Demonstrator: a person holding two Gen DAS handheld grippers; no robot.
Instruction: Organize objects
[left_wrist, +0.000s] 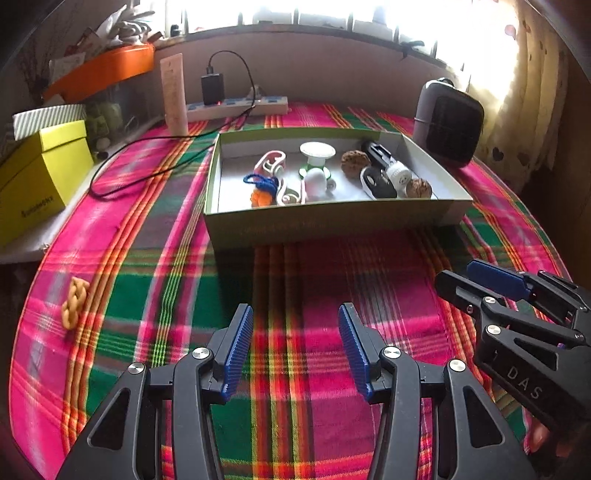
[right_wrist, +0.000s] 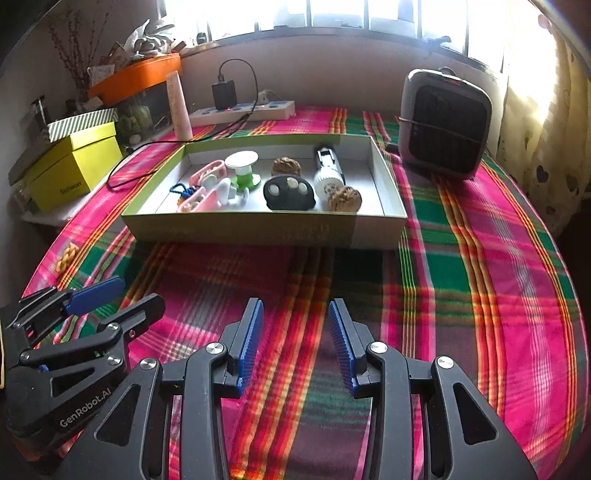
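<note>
A shallow green box (left_wrist: 325, 223) (right_wrist: 258, 229) sits on the plaid cloth and holds several small items: two walnuts (left_wrist: 419, 187) (right_wrist: 344, 198), a black oval piece (right_wrist: 289, 192), pink clips (left_wrist: 271, 164), a white and green spool (left_wrist: 317, 155), a blue cord on an orange toy (left_wrist: 260, 184). A tan braided piece (left_wrist: 75, 302) (right_wrist: 67, 256) lies alone on the cloth at the far left. My left gripper (left_wrist: 295, 343) hangs open and empty in front of the box. My right gripper (right_wrist: 295, 341) is open and empty too, beside it.
A grey and black heater (right_wrist: 445, 123) stands at the back right. A power strip (left_wrist: 236, 107) with a black charger and cable lies behind the box, beside an upright pink tube (left_wrist: 175, 98). A yellow box (left_wrist: 40, 177) and an orange tray sit at the left.
</note>
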